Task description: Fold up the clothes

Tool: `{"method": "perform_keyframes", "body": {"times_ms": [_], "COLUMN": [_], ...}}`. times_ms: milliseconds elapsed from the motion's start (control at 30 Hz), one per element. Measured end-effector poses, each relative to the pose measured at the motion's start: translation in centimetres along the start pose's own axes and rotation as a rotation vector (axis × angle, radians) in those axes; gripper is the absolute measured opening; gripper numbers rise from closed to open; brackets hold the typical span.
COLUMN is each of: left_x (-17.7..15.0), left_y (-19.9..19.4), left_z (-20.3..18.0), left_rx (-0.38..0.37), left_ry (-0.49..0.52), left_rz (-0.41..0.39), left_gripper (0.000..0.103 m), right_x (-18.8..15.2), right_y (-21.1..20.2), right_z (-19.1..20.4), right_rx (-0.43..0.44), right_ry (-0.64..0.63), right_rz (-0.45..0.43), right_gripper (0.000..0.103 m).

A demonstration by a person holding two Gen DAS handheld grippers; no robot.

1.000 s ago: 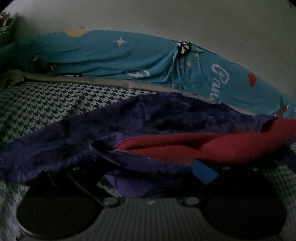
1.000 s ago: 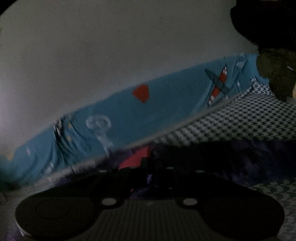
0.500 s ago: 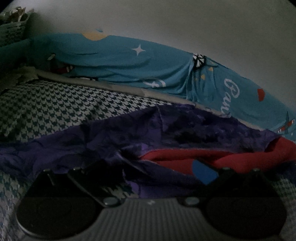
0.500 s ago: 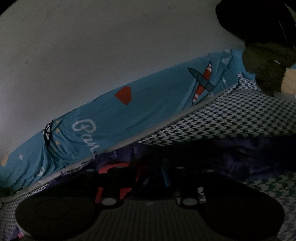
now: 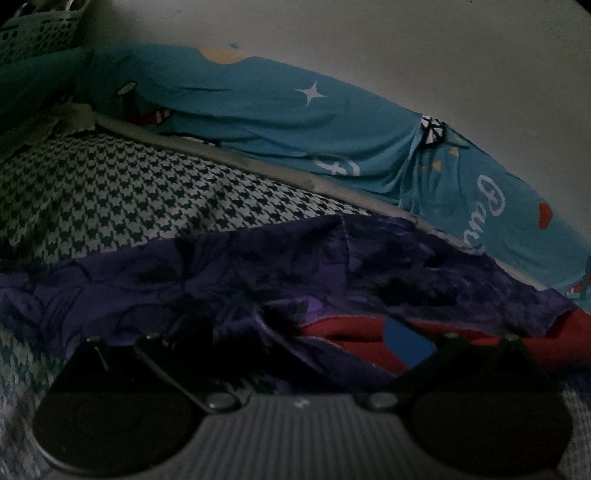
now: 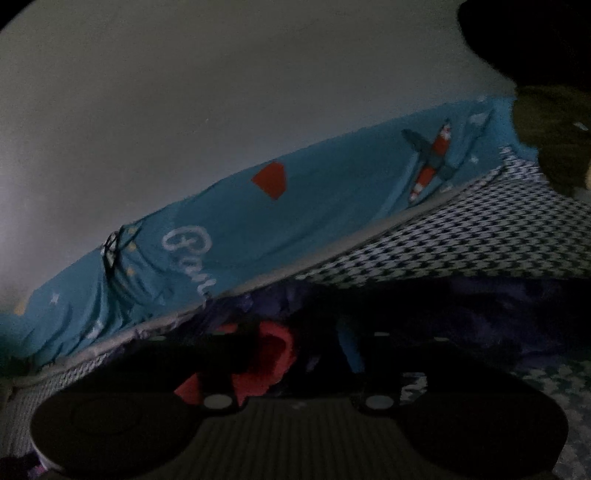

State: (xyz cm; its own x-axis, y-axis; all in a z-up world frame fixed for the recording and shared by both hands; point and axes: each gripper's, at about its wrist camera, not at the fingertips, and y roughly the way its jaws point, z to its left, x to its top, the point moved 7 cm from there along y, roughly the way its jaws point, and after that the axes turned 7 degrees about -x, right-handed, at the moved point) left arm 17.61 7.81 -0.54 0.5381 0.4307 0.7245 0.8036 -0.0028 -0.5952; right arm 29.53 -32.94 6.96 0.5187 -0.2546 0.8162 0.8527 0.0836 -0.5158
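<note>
Left wrist view: purple garment w/ dark leaf-like print lies spread across the bed, which has a houndstooth cover. A red garment lies partly under the purple one, showing at lower right. Left gripper is low over the near edge of the purple cloth; its two dark fingers stand well apart, one w/ a blue pad on the right. Jaws look wide open; cloth lies betw. them but I can't see the pads pressing on it. Behind the bed, a teal sheet w/ stars, white script and a small red shape runs along a plain pale wall. A perforated basket sits top left.

Right wrist view: very dark and blurred. Right gripper is down at the clothes; jaws are opening, about halfway apart. A bunch of the red garment sits betw. the fingers, nearer the left one, w/ purple garment around and to the right. Can't tell for sure if either pad still touches the red cloth; looks released. Same teal sheet w/ a plane print behind, houndstooth bed at right, and a dark olive lump in the top right corner, can't tell what.
</note>
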Motion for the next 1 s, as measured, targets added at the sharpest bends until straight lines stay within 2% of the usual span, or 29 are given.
{"method": "perform_keyframes", "body": {"times_ms": [167,333,400,467,533,700,867,1000], "left_x": [-0.5,-1.1,-1.2,-1.3,-1.4,-1.3,-1.4,-1.5], "left_y": [1.3,2.1,2.4,2.6,2.6,2.4,2.0,1.8], "left_z": [-0.1,0.0,0.0,-0.1,-0.1,-0.2,-0.2,0.4], "left_rx": [-0.004,0.007,0.015,0.018,0.02,0.034,0.031,0.003], "left_ry": [-0.004,-0.003,0.0,0.003,0.006,0.026,0.029,-0.03], "left_rz": [0.043,0.06,0.062,0.062,0.061,0.048,0.037,0.062], "left_gripper": [0.103,0.103,0.101,0.095,0.088,0.057,0.049,0.048], "right_x": [-0.8,-1.9,-2.4,-2.7,-2.8,-2.8,-2.8,-2.8], "right_y": [2.4,4.0,4.3,4.5,4.2,2.8,1.8,1.6], "right_z": [1.2,2.0,2.3,2.7,3.0,4.2,4.1,3.5], "right_rx": [0.008,0.024,0.031,0.052,0.058,0.059,0.045,0.025], "right_ry": [-0.062,-0.052,-0.036,-0.02,-0.023,-0.097,-0.108,-0.091], "right_rz": [0.052,0.098,0.112,0.127,0.118,0.05,0.021,0.038], "right_gripper": [0.066,0.066,0.05,0.027,0.016,0.013,0.012,0.012]}}
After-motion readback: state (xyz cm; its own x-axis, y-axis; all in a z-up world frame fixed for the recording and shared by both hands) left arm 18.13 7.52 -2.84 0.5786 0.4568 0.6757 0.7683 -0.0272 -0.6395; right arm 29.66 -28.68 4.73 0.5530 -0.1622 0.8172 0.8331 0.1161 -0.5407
